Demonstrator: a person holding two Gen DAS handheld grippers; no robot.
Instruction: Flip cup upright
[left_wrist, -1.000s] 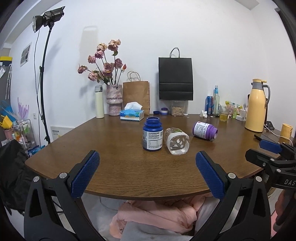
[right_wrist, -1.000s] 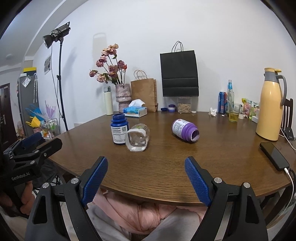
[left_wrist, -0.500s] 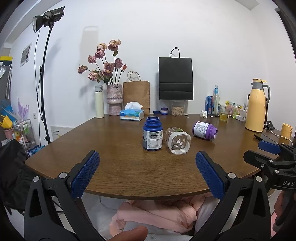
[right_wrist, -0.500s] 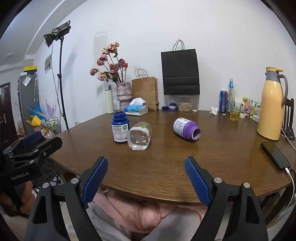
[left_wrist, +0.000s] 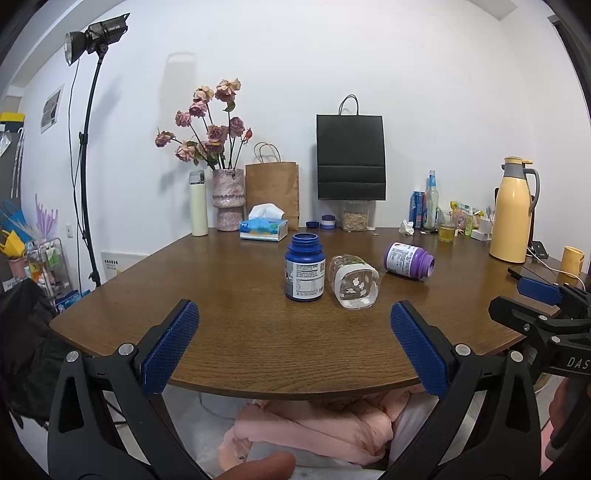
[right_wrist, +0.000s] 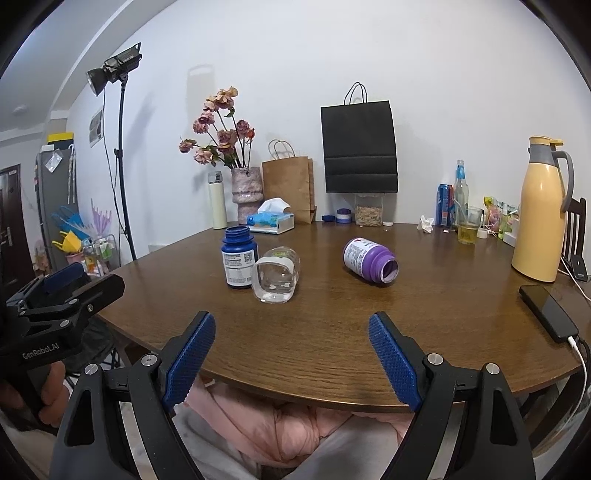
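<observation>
Brown tabletop (left_wrist: 229, 325): the toppled clear cup (left_wrist: 352, 280) may roll into the blue bottle (left_wrist: 304, 269); both tongs (left_wrist: 291, 345) (right_wrist: 291, 360) gape, empty.

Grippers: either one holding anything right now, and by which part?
Nothing held. Left gripper and right gripper are both open at the table edge; the clear cup lies untouched on its side.

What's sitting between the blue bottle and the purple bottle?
The clear cup, lying on its side right beside the upright blue bottle. Bare table separates it from the tipped purple bottle. Both views show this.
</observation>
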